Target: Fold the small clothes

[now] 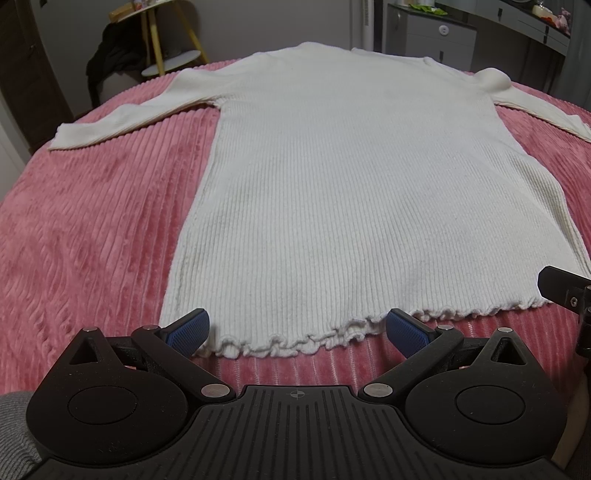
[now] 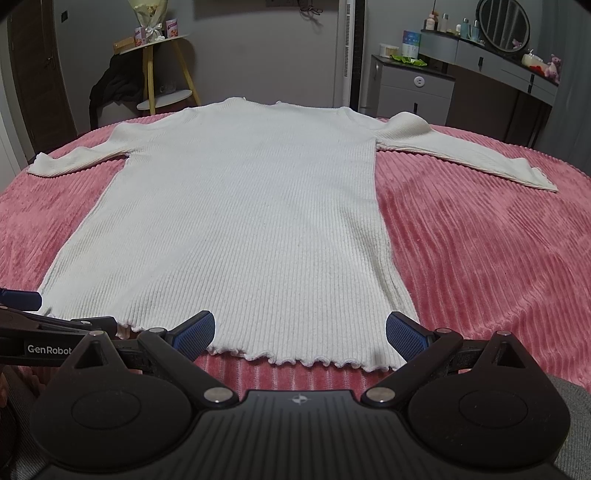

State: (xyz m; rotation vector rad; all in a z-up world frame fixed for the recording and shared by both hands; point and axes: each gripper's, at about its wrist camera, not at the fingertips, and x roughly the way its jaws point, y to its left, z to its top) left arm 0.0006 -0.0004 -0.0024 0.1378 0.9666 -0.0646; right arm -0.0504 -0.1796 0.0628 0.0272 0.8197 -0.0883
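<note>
Left gripper [image 1: 297,330] and right gripper [image 2: 300,332] gape wide, holding nothing (2 hem corners ahead); pinch the sweater [image 2: 236,206] hem [image 1: 280,345] evenly; lift together.

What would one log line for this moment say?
sweater: flat on pink blanket | left gripper: open at hem | right gripper: open at hem | folds: none

I see the sweater [image 1: 325,192] flat on the bed [image 1: 92,229] at frame centre, stool [image 1: 162,33] upper left, dresser [image 1: 436,33] upper right.
</note>
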